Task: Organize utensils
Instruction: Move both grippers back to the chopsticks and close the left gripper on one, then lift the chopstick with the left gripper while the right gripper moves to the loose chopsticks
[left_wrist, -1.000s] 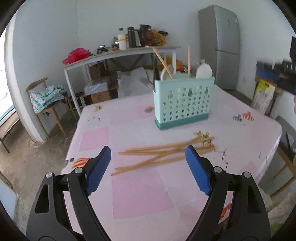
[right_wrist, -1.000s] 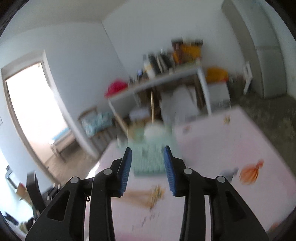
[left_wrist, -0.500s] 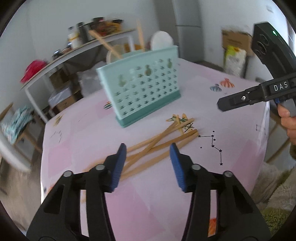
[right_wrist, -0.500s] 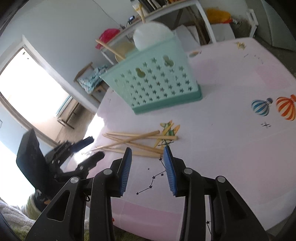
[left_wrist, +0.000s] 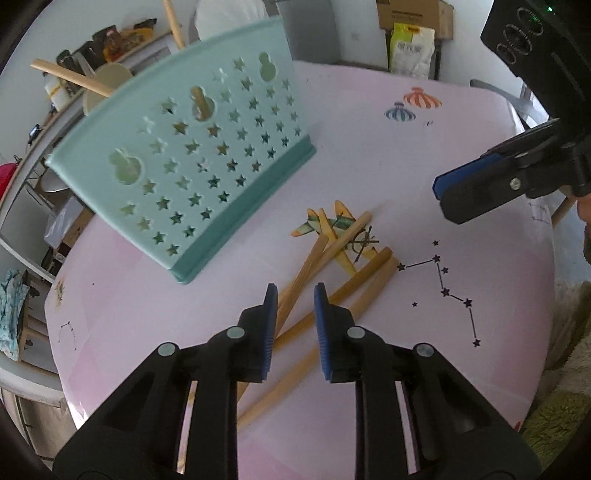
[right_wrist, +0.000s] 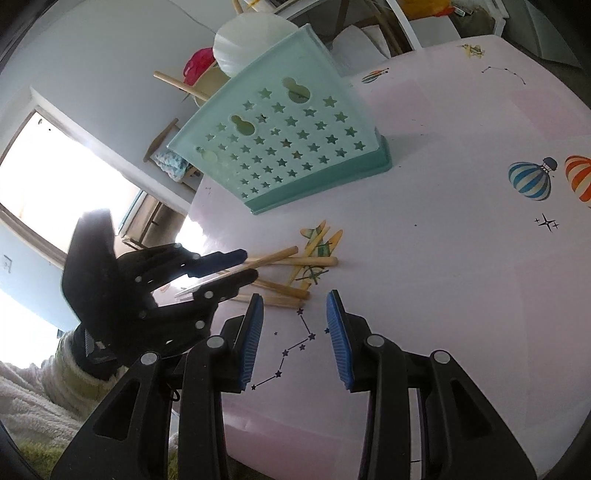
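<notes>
Several wooden chopsticks (left_wrist: 332, 266) lie crossed on the pink table, also in the right wrist view (right_wrist: 291, 262). A mint-green perforated utensil basket (left_wrist: 192, 155) stands behind them (right_wrist: 288, 147) and holds wooden utensils and a white round piece. My left gripper (left_wrist: 293, 293) is low over the chopsticks, jaws narrowed around their middle with a gap showing; it also shows in the right wrist view (right_wrist: 249, 264). My right gripper (right_wrist: 295, 306) is open and empty just in front of the chopstick ends; it enters the left wrist view (left_wrist: 443, 195) from the right.
The pink tablecloth (right_wrist: 461, 277) carries printed balloons (right_wrist: 528, 181) and a star pattern (left_wrist: 443, 291). A cluttered shelf table (left_wrist: 74, 55) and a chair stand behind. A bright doorway (right_wrist: 55, 177) is at left.
Both grippers have moved closer and lower toward the chopsticks. My left jaws have narrowed from wide open to a small gap. My right jaws have opened wider.
</notes>
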